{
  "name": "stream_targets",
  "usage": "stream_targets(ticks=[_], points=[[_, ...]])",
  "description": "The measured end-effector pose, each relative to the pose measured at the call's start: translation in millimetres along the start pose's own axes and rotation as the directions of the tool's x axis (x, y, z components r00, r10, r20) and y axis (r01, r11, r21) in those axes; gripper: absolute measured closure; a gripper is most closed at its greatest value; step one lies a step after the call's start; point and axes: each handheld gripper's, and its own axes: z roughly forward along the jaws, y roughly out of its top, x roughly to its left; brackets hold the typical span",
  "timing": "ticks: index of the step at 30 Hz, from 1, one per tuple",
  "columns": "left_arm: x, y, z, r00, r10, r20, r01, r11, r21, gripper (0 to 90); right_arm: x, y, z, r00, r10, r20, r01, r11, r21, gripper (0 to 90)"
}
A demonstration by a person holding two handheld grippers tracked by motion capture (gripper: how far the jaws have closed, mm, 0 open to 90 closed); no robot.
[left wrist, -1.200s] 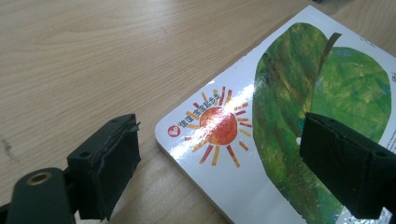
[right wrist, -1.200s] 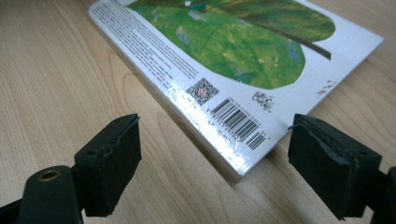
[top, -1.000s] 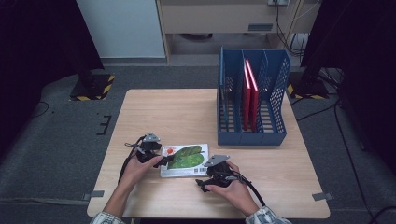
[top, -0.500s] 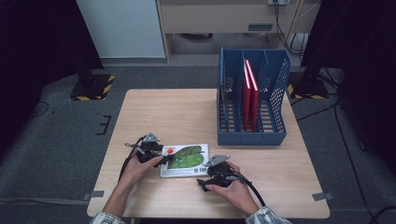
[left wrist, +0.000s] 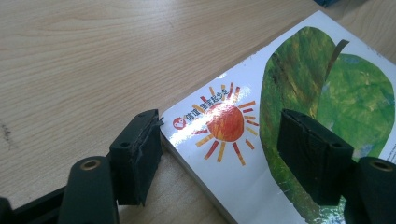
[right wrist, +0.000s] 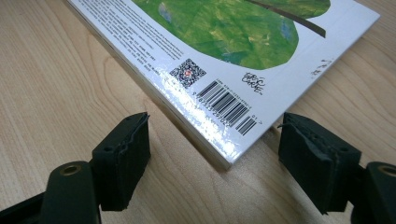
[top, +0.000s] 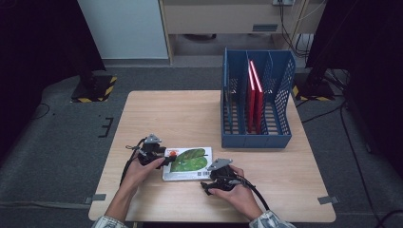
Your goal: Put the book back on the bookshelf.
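Two tools at opposite corners of a flat picture book on the table.

The book (top: pixel 186 163) lies flat near the table's (top: pixel 190 114) 6 o'clock edge, well apart from the blue rack (top: pixel 256 104) at 2 o'clock that holds red books (top: pixel 254 95). Its glossy white cover shows a big green leaf, an orange-red sun with rays and small print; the corner nearest the right tool carries a barcode and QR code. The left tool (left wrist: pixel 224 144) straddles the sun corner: one pad touches the book's edge, the other sits over the leaf. Its jaws have just been closing, and I cannot tell if they pinch yet. The right tool (right wrist: pixel 212 144) is released, jaws spread either side of the barcode corner without touching.
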Motion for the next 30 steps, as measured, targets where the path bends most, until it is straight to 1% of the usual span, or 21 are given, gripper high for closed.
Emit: stream_targets(ticks=[1,4,7,8,12,14,18,22,24,27,30], points=[[-1.0,0.6,-0.8,1.0,-0.005,-0.002,0.005,1.0,-0.004,30.3,0.3,0.0,0.1,1.0,0.0,0.003,0.0,1.0,0.0,24.6],[-1.1,2.5,-4.2,1.0,-0.002,-0.002,0.002,0.9998,-0.018,30.9,0.0,0.3,0.4,1.0,0.006,-0.001,-0.006,1.0,-0.002,23.8],[-2.1,4.3,-6.6,0.9999,-0.011,0.0,0.011,0.9994,-0.032,31.0,0.7,1.3,2.7,0.9999,0.015,-0.001,-0.015,1.0,-0.004,19.0],[-2.6,4.8,-7.0,1.0,-0.007,-0.002,0.007,0.9994,-0.033,31.0,1.3,1.9,3.7,0.9999,0.017,-0.001,-0.017,1.0,-0.004,17.8],[-4.1,6.6,-8.7,1.0,-0.006,-0.006,0.006,0.9993,-0.037,30.9,2.1,3.5,8.3,0.9996,0.026,0.014,-0.026,1.0,-0.013,12.2],[-4.7,7.6,-10.2,0.9999,-0.01,-0.006,0.009,0.999,-0.044,30.9,3.4,4.1,10.4,0.9995,0.022,0.022,-0.022,1.0,-0.012,9.9],[-6.7,10.3,-12.7,0.9999,-0.011,-0.01,0.01,0.9986,-0.051,30.5,6.2,5.5,15.1,0.9984,0.023,0.051,-0.022,1.0,-0.019,5.8],[-8.6,13.2,-16.5,0.9999,-0.013,-0.008,0.012,0.9976,-0.068,30.4,7.5,7.2,18.0,0.9964,0.045,0.072,-0.043,0.999,-0.029,5.1],[-9.6,14.3,-18.1,0.9999,-0.013,-0.009,0.012,0.9973,-0.072,30.3,7.3,8.0,18.6,0.9959,0.052,0.073,-0.05,0.998,-0.03,5.2],[-11.7,16.5,-20.9,0.9999,-0.004,-0.015,0.003,0.997,-0.077,30.3,7.3,9.4,19.3,0.9932,0.086,0.078,-0.084,0.996,-0.037,5.3],[-13.1,18.7,-23.8,0.9999,-0.004,-0.012,0.003,0.9962,-0.087,30.3,8.2,10.3,20.4,0.9905,0.109,0.085,-0.105,0.993,-0.046,4.9]])
